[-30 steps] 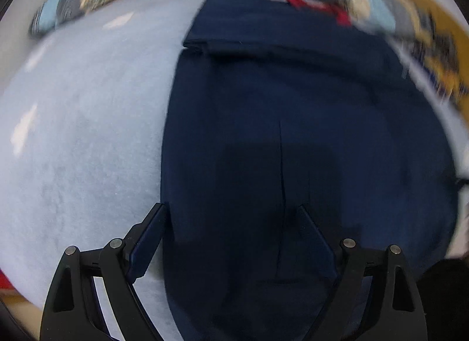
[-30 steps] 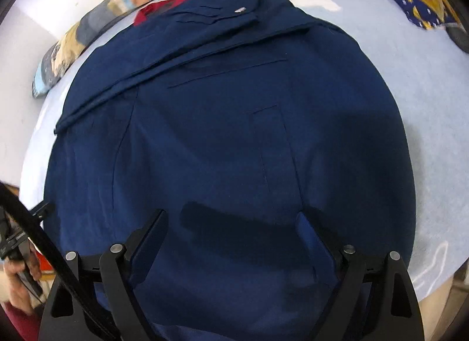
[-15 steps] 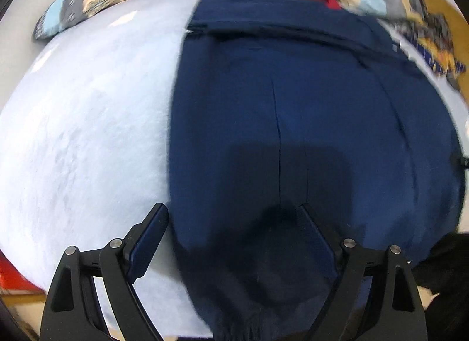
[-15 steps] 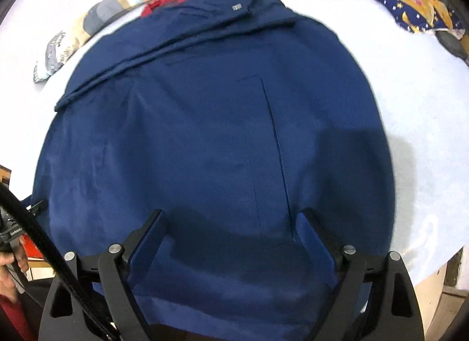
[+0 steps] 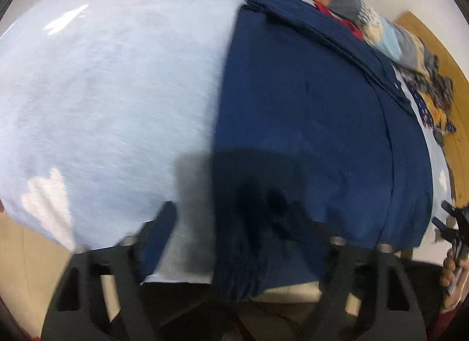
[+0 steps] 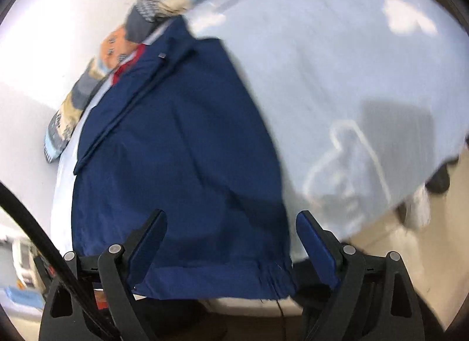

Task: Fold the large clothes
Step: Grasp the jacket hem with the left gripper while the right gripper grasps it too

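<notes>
The navy garment [image 5: 307,112] lies flat on a pale blue sheet [image 5: 102,91], its long axis running from the near hem at 6 o'clock up toward the folded band at 1 o'clock in the left wrist view, and toward 11 o'clock in the right wrist view [image 6: 181,141]. It is dark blue and smooth, with a long seam and a gathered ribbed hem hanging over the near edge. The left gripper [image 5: 234,232] has its jaws closing with the hem corner between them, not yet pressed. The right gripper [image 6: 231,232] has its jaws spread wide over the opposite hem corner, gripping nothing. A patterned blanket [image 5: 378,27] lies bunched beyond the garment
</notes>
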